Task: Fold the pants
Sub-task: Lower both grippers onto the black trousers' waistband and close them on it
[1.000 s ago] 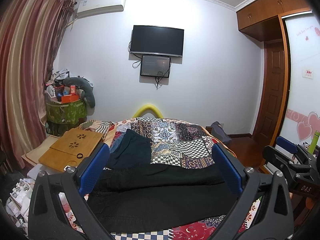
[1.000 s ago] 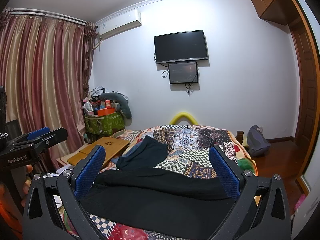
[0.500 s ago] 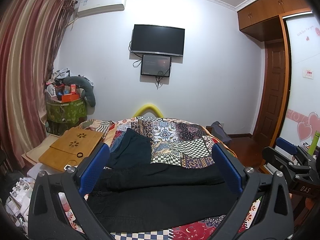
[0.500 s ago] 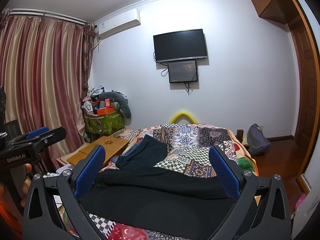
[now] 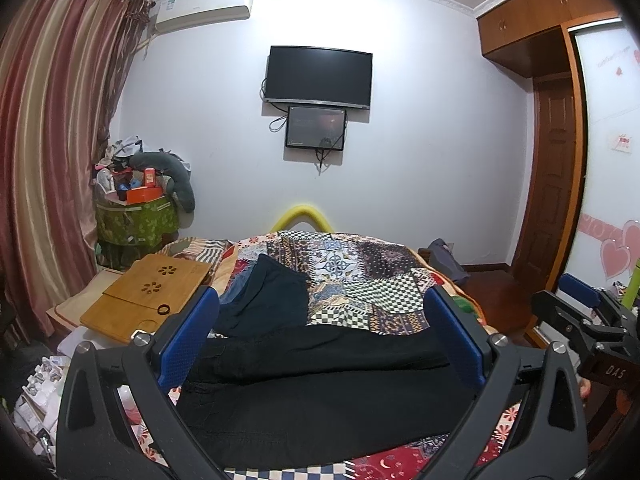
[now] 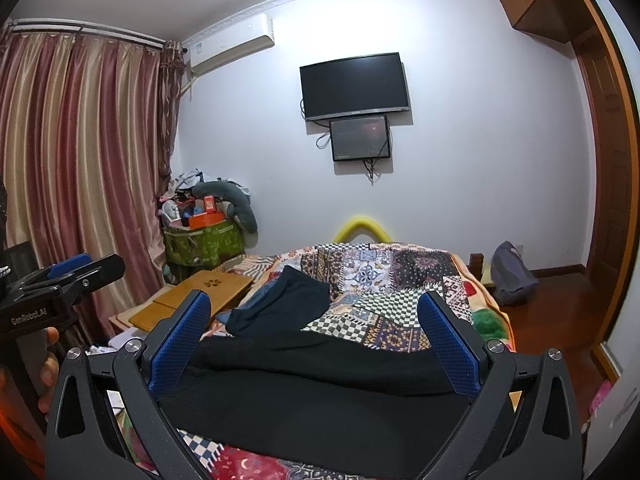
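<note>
The black pants [image 5: 320, 392] lie spread across the near end of the bed [image 5: 360, 272], filling the lower centre of both wrist views, on top of a patchwork quilt [image 5: 352, 280]. One leg appears to lie partly over the other, with a soft ridge running across the cloth from left to right. A second dark garment [image 5: 272, 296] lies just beyond them, toward the middle left of the frame, and a wooden lap table [image 5: 148, 296] sits at the left beside the bed.

The left tool [image 5: 320, 340] hovers above the pants with its blue pads wide apart and nothing between them. The right tool [image 6: 316, 344] is likewise spread wide and empty, framing the same cloth from a little further right.

The fabric looks soft, limp and fairly light, so it will likely sag and drape from any single pinch and may drag on the quilt. A sensible hold would be at the thicker edges, the waistband on one side and the hems on the other, one tool on each. Which end is the waistband is hard to tell in this dark cloth
</note>
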The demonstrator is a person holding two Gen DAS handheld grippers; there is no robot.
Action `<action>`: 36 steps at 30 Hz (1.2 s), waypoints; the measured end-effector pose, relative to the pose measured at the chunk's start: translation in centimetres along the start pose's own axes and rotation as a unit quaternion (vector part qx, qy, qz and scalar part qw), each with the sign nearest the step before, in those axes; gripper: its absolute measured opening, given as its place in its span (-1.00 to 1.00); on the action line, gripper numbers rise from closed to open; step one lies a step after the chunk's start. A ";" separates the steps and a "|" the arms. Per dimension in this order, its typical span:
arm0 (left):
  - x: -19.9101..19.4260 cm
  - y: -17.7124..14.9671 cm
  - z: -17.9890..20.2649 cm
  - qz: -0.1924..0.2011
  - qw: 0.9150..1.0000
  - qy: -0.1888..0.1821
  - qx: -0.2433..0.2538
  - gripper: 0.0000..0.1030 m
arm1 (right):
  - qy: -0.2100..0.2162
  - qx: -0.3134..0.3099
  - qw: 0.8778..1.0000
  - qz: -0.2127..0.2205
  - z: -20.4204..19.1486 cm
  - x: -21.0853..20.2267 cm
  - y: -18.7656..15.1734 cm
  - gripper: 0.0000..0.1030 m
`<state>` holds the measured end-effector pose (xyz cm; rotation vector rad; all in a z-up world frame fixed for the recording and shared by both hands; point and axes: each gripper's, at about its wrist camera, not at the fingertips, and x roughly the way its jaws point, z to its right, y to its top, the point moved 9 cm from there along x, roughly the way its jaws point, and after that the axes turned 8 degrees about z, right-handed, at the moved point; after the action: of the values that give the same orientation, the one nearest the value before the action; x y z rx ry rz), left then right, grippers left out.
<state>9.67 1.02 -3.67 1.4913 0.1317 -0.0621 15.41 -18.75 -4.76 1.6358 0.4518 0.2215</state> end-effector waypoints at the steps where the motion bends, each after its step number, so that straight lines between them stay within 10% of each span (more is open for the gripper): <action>1: 0.4 -0.2 -0.3 -0.003 1.000 0.004 0.000 1.00 | -0.001 0.001 1.000 -0.001 0.1 0.1 -0.1 0.99; 17: 15.8 -6.3 -9.6 -0.134 0.988 0.065 -0.039 1.00 | -0.007 -0.018 0.994 -0.107 4.2 10.5 -6.5 0.99; 36: 31.9 -24.8 -25.9 -0.409 0.899 0.141 -0.067 0.70 | 0.077 -0.052 0.950 -0.299 8.6 26.2 -16.9 0.89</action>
<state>36.95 26.15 -34.18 1.2100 0.9775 -0.5058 39.78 -14.66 -25.64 1.3146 1.0139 -0.0846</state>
